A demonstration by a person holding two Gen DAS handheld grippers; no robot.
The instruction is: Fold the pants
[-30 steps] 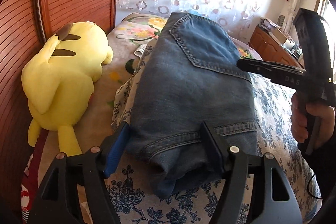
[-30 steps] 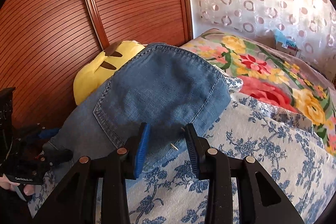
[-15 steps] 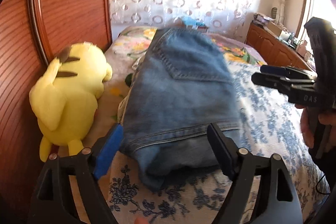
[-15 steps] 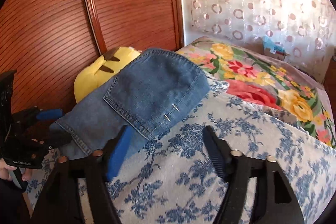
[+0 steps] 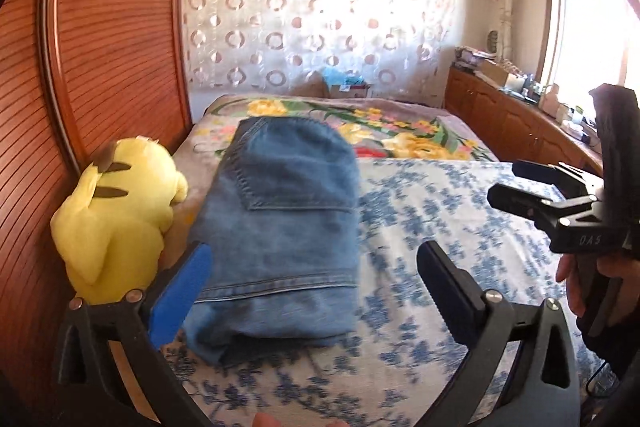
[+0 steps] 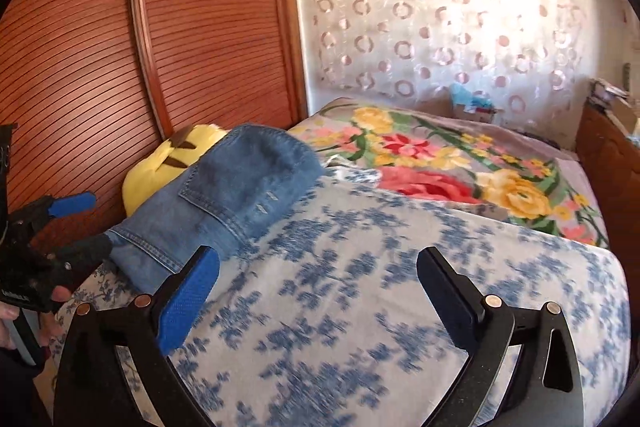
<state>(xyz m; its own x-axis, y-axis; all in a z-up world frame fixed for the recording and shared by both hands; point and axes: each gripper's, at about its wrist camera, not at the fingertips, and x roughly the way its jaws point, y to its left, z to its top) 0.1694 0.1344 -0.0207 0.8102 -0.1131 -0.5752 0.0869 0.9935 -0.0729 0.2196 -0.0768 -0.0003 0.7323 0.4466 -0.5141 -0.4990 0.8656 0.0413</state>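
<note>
Both grippers have let go of the jeans and drawn back since a second ago, when the left pads flanked the waistband and the right pads nipped the fold's edge; the toy and bedding lie as they did.

Left wrist view: the left gripper (image 5: 316,279) has its jaws spread wide and opening further, with nothing pressed between the pads; the near end of the jeans (image 5: 280,227) shows in the gap, but the fingers stand clear of the cloth; the jeans lie folded in a compact stack on the blue-flowered sheet (image 5: 440,211), back pocket up, just beside a yellow toy (image 5: 116,219) that sits against the wooden headboard (image 5: 112,39); a flowered blanket (image 5: 400,135) lies beyond; at the right edge a hand (image 5: 588,283) holds the right gripper (image 5: 516,183), its fingers apart over the sheet.

Right wrist view: the right gripper (image 6: 316,283) is likewise released, its jaws opening, only sheet (image 6: 360,307) between them; the jeans (image 6: 232,195) lie off to the left, apart from its blue pad; the toy (image 6: 168,163) peeps out behind them; the left gripper (image 6: 76,227) shows at the left edge, near the jeans' end.
</note>
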